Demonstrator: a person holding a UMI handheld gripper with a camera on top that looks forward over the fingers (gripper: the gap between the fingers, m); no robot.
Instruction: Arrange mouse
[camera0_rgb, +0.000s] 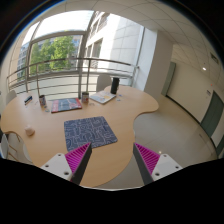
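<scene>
- My claw (112, 160) hangs high above the bench (50, 125), fingers spread wide and holding nothing.
- A patterned blue mat (90, 130) lies just ahead of the fingers; a second mat (67, 104) lies farther off.
- The mouse cannot be identified with certainty; a small pale object (30, 131) near the bench's edge may be it.
- Risk, as I judge it: descending on the wrong item, since the target is unconfirmed from here.

Small pale object (30, 131) on the table (120, 105): too small to identify. Items on far table end (100, 97) indistinct. No mouse discernible. Finger (80, 160) bases cut off below view.
</scene>
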